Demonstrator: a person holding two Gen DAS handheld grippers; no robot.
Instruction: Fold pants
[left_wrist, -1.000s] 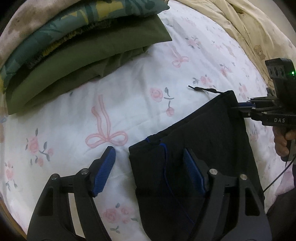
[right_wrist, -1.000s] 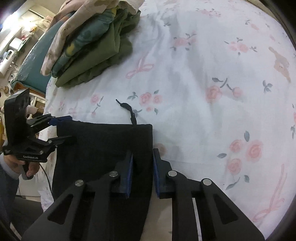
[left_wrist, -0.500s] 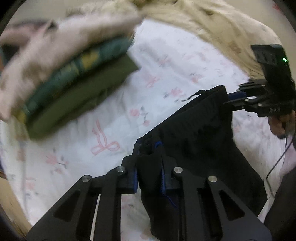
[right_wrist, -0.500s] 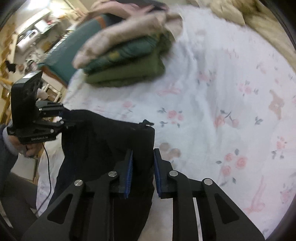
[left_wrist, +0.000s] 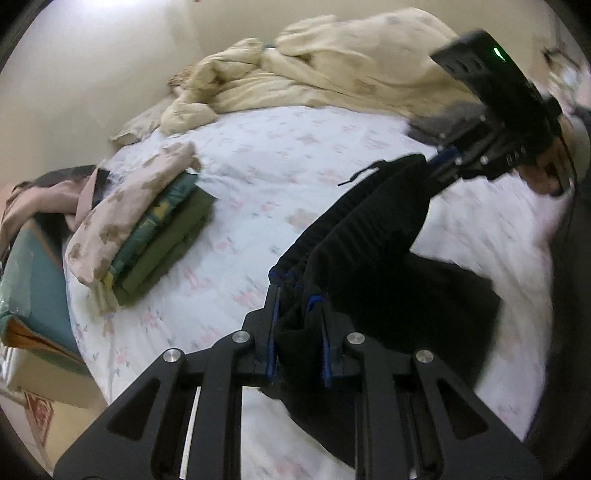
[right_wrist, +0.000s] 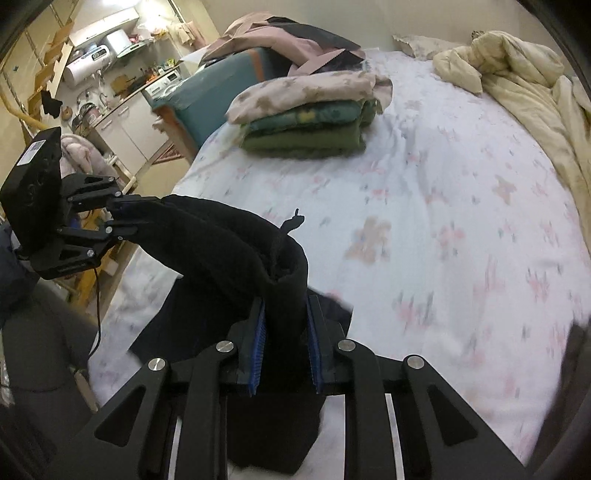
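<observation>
Left tool (left_wrist: 297, 332): clamped down on one end of the waistband, blue pads squeezing a bunched wad of black cloth. Its jaws have just been closing, and the cloth sits right between them.
Right tool (right_wrist: 284, 343): pinched on the other end of the waistband, jaws nearly together with a thick fold of cloth between the pads.
Pants (left_wrist: 369, 236): black, hanging between the two tools, waistband stretched in a sagging line from one to the other. The upper part is lifted clear of the bed; the legs trail down and the lower part looks like it rests on the sheet, can't say for sure.
Drawstring (right_wrist: 291, 221): a loose black end sticks up from the waistband near the right tool.
Bed (right_wrist: 461, 206): white sheet with faded pink flowers and bows, pretty blurry in both views.
Stack (right_wrist: 306, 118): folded stuff on the far side of the bed, well apart from the pants. Olive piece at the bottom, teal patterned one in the middle, pale pink printed one on top.
Duvet (left_wrist: 332, 70): cream, rumpled at the head of the bed.
Hand (left_wrist: 546, 173): gripping the right tool's handle, seen from the left camera.
</observation>
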